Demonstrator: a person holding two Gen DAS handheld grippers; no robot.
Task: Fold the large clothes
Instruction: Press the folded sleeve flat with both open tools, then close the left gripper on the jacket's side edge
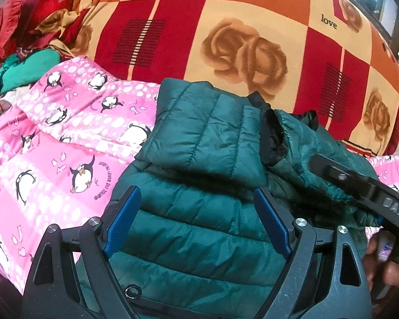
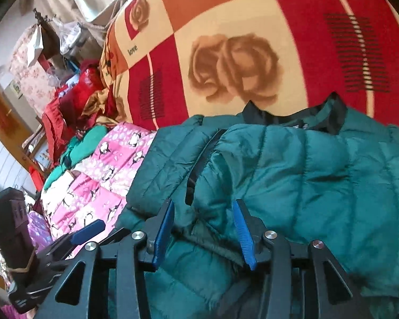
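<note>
A dark green quilted puffer jacket (image 1: 199, 159) lies on the bed, its sleeve folded across the body. It also fills the right wrist view (image 2: 292, 172), with its black collar at the far edge. My left gripper (image 1: 196, 204) is open, its blue pads spread wide just above the jacket's lower body. My right gripper (image 2: 203, 212) is open over the jacket near the zipper edge, with green fabric between the pads but not pinched. The right gripper also shows in the left wrist view (image 1: 359, 186) at the right, over the jacket. The left gripper shows at the lower left of the right wrist view (image 2: 87, 230).
The jacket rests on a pink penguin-print quilt (image 1: 53, 146). Beyond it lies a red, orange and cream rose-print blanket (image 1: 239, 40). Red and green clothes (image 1: 26, 40) are piled at the far left. Furniture and bags (image 2: 40, 53) stand beside the bed.
</note>
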